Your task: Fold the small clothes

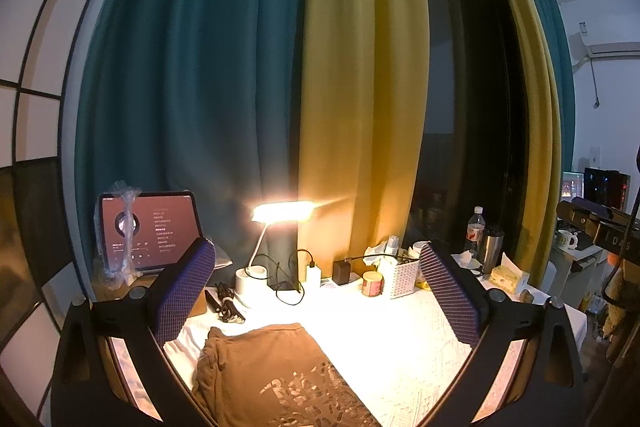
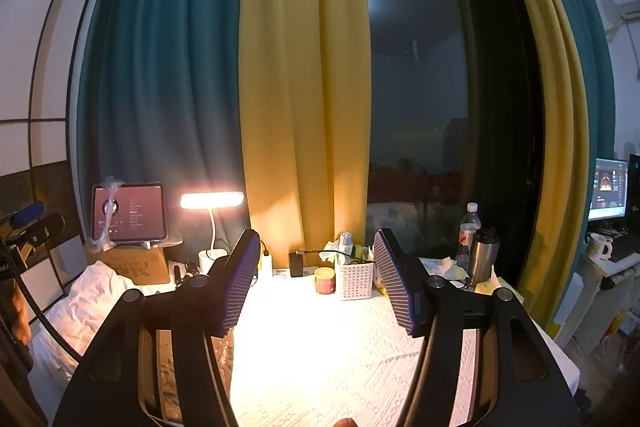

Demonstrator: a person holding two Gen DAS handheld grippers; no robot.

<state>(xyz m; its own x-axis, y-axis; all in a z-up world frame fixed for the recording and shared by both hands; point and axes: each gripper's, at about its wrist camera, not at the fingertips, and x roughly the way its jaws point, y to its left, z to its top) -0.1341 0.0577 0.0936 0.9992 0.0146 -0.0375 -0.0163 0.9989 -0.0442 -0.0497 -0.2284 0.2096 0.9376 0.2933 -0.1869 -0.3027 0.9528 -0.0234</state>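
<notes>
A brown garment [image 1: 272, 375] with a pale printed pattern lies folded on the white textured table cover [image 1: 392, 339], at the bottom of the left wrist view. My left gripper [image 1: 316, 287] is open and empty, its purple ribbed fingers [image 1: 184, 291] spread wide above the garment's far edge. My right gripper [image 2: 316, 279] is open and empty over the bare cover [image 2: 320, 347]. A sliver of the brown garment [image 2: 192, 359] shows through the right gripper's left frame. The other gripper [image 2: 28, 227] shows at the left edge.
A lit desk lamp [image 1: 280, 215], tablet [image 1: 148, 231] on a cardboard box [image 2: 132, 265], cables [image 1: 226, 303], charger [image 1: 342, 273], tin can [image 1: 372, 283], white basket [image 1: 402, 277], water bottle [image 1: 475, 231] and steel flask [image 1: 490, 245] line the table's far edge. Curtains [image 1: 340, 67] hang behind.
</notes>
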